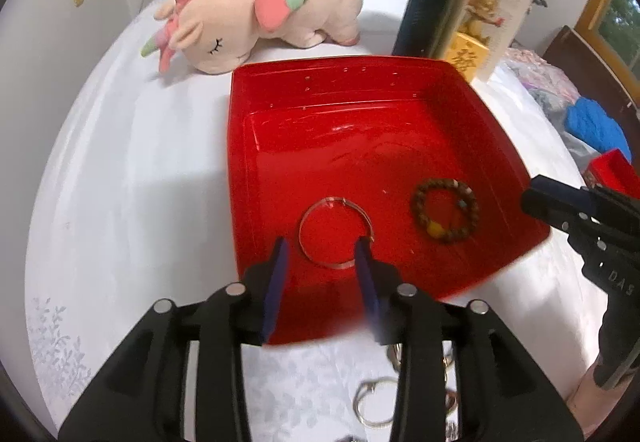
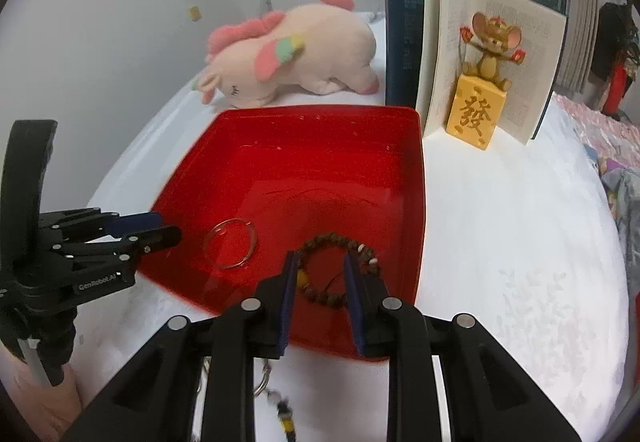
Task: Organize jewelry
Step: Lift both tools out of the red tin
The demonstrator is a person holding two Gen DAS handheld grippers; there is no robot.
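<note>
A red tray sits on a white cloth, and two pieces of jewelry lie flat on its floor near the front wall. A thin silver bangle lies to the left; a brown bead bracelet with one yellow bead lies to its right, the two apart.

The left gripper hangs over the tray's near edge with its jaws parted. The bangle lies below and between the blue pads, which do not press on it, so it is released. The right gripper is likewise parted above the bead bracelet, its pads on either side of the ring without clamping it.

In the right wrist view the left gripper shows at the tray's left edge, beside the bangle.

On the cloth in front of the tray, behind the fingers, lie more metal rings and a beaded piece, partly hidden.

Beyond the tray lie a plush unicorn, an open book standing upright, and a mouse figurine on a yellow block.
</note>
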